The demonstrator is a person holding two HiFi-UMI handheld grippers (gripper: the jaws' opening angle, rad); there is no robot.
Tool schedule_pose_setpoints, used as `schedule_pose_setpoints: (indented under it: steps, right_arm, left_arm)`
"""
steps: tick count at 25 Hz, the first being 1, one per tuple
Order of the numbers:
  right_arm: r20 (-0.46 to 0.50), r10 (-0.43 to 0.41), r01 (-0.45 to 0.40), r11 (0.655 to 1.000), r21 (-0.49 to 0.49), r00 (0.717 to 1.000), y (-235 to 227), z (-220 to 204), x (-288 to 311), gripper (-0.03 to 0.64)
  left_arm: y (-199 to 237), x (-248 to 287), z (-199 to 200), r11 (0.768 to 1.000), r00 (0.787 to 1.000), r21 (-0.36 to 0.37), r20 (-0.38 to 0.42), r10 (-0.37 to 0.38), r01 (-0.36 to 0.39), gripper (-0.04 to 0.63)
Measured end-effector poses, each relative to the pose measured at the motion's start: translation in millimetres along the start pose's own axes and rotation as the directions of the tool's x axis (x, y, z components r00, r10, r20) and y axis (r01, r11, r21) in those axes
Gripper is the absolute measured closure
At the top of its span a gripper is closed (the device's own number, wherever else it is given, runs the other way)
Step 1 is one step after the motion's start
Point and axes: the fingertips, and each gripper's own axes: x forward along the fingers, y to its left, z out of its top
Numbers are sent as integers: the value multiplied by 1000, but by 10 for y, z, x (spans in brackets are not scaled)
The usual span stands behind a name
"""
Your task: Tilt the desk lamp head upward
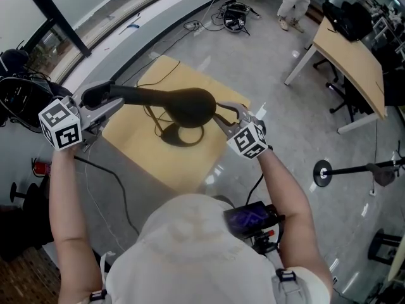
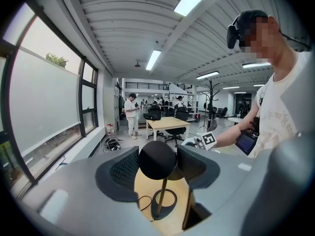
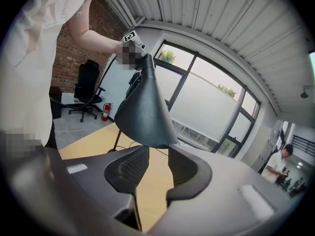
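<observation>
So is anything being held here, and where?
Left gripper clamps the desk lamp by its rounded back end. Right gripper sits at the shade rim; grip unclear.

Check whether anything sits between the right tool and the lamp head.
Nothing visible does. The lamp head sits right at the tips of the right tool, whose jaws stand apart.

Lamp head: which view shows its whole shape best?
Head view: the whole lamp head shows from above, end to end. Right gripper view shows it foreshortened from its wide rim; left gripper view only its round rear end.
</observation>
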Motion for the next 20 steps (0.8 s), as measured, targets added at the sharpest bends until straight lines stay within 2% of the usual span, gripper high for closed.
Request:
schedule_pose_setpoints:
  steps: [9,20]
  right_arm:
    - [-22,-39,37,995,-91,999,-168,68,-114,492]
    - [-24,-98,94,987,-132,995,-362,183,-239,506]
  left_arm:
    - [22,10,-124,999,999,41,-34,-22,23,350]
    - [22,-4,-210,999,999,29,-48,-13,15,350]
